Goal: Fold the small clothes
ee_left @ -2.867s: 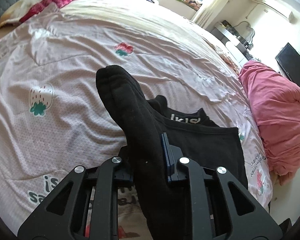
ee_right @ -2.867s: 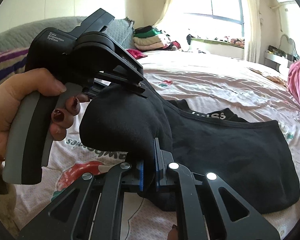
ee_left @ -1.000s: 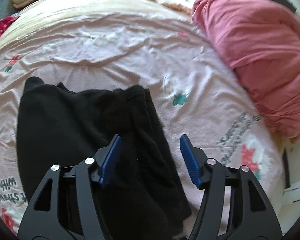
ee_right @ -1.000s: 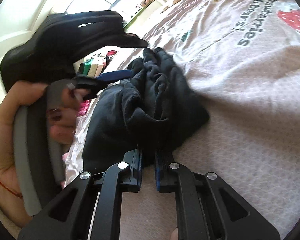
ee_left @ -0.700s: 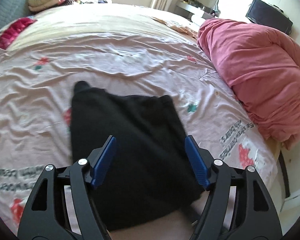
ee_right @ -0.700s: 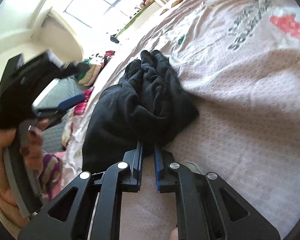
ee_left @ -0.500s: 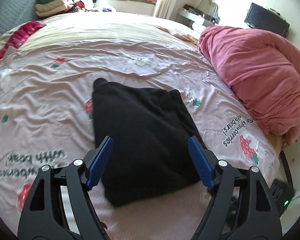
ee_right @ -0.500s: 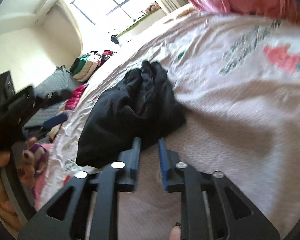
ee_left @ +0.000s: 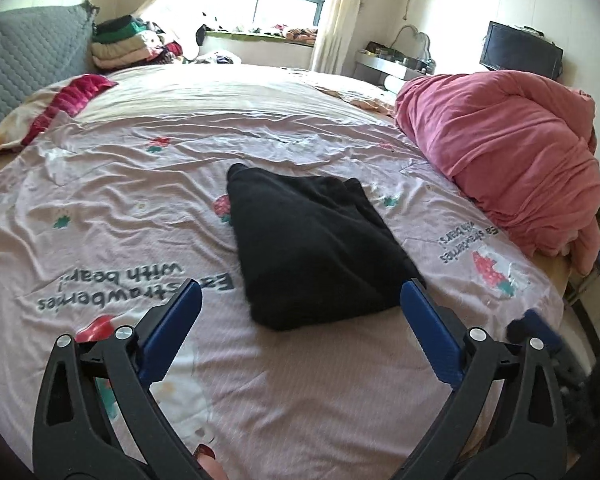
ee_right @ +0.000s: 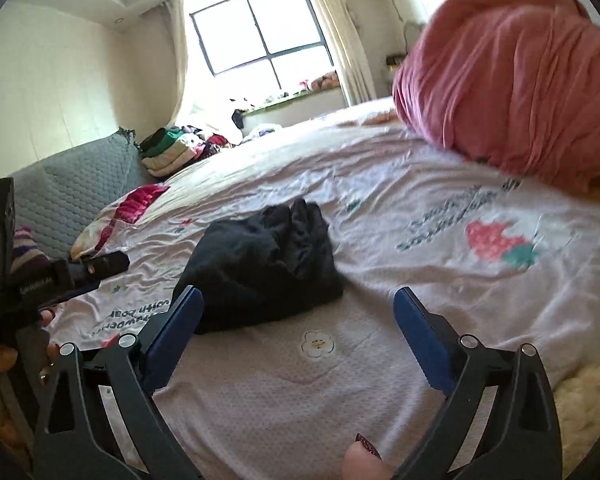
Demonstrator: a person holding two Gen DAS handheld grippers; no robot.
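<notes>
garment: the black garment lies folded into a compact bundle on the bedsheet, about mid-bed, well apart from the pink quilt heaped at the right edge. it looks put there so it has flat, open sheet all round.
left tongs: the left gripper hangs just short of the bundle's near edge, jaws spread wide, holding nothing.
right tongs: the right gripper is likewise released, jaws wide, nearer the bundle's bunched end and clear of the cloth.
why so: both sets being free and apart from the fabric suggests the fold is judged done and left to rest.
change: about three seconds ago both tongs were clenched on the black cloth, lifted above the bed; half a second ago the right pair was nearly closed beside the bundle. now both are released and pulled back.
background: a stack of clothes sits by the window.
</notes>
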